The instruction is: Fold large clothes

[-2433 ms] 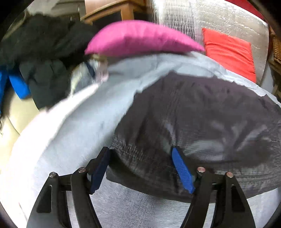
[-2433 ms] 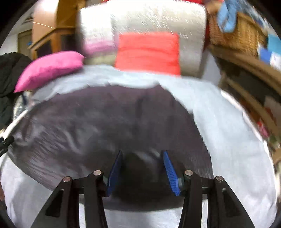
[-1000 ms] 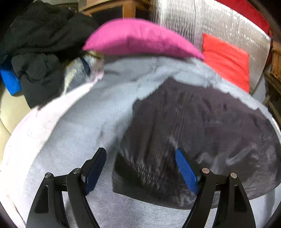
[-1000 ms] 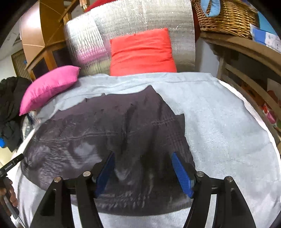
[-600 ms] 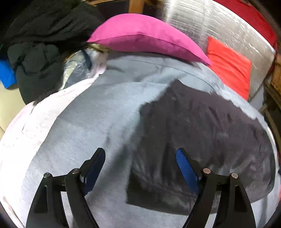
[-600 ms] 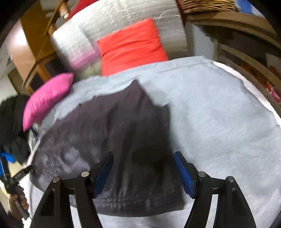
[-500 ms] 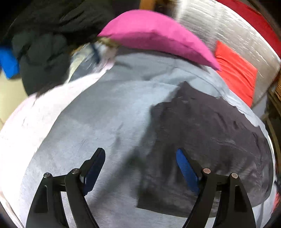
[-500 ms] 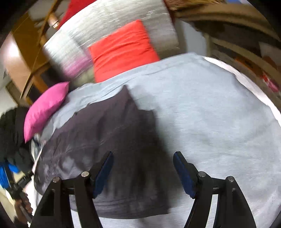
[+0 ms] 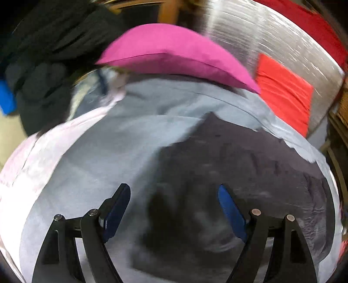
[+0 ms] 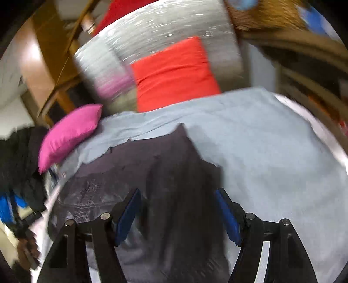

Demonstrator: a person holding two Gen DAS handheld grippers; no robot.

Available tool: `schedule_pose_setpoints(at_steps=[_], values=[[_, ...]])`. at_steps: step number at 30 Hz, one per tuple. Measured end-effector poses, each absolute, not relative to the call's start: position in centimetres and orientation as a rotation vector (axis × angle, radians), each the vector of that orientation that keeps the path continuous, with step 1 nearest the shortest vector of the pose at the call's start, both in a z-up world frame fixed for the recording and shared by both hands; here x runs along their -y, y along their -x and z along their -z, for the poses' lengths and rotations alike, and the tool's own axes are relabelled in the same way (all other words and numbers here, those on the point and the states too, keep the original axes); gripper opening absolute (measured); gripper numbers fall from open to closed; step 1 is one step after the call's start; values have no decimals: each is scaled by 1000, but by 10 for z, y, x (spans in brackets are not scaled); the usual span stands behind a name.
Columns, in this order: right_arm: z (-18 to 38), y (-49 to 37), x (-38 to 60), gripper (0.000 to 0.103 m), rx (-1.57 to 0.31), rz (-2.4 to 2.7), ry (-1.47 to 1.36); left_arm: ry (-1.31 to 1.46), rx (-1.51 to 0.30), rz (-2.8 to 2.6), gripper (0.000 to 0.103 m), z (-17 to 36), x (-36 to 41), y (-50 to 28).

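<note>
A dark charcoal garment lies spread flat on the light grey sheet of a bed. My left gripper hovers open over the garment's near left edge, with nothing between its blue pads. In the right wrist view the same garment runs from the centre to the left. Above its near right part my right gripper is open and holds nothing. The grey sheet lies bare to the right of it. Both views are blurred by motion.
A pink pillow and a red cushion lean on a silver padded backrest at the far end. Dark clothes are piled at the left. A wicker basket and wooden shelves stand at the right. A hand shows at lower left.
Both grippers swung outward, away from the garment's near corners, then came back over them and rose a little. The garment has not moved. Both pairs of jaws stayed open.
</note>
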State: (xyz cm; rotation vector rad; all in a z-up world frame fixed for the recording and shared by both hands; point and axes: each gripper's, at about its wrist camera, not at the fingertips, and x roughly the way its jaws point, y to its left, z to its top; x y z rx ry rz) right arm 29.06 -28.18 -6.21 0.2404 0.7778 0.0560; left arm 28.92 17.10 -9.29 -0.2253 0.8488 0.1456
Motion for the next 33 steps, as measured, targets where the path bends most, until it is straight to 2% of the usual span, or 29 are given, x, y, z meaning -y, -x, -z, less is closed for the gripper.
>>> schedule_pose_setpoints(at_steps=[5,8,11,13,16,19,22,24,27,33], values=[[77,-337,212,74,-836,-54,40,16,-830,-68,83,92,-88,-318],[102,-355,196,74,-886,11,182,-91,-854,-89,83,103,-63,-335],[124,-364,224,74,-967,45,60,-57,-950,-104,87,130,-75,-353],[131,-366,241,74,-971,44,-37,-66,-938,-92,91,137,-79,-354],[136,-367,242,74,-973,52,-31,-72,-950,-94,92,136,-79,-355],[127,-365,238,74,-960,53,-36,-23,-954,-84,92,120,-90,-349],[102,-338,253,76,-873,69,-79,-39,-834,-136,92,103,-112,-329],[96,-322,264,76,-838,110,-94,-31,-864,-171,92,108,-127,-329],[125,-329,274,76,-981,109,-91,45,-975,-166,92,132,-151,-338],[84,-288,290,76,-833,78,-242,139,-864,-156,92,89,-179,-304]])
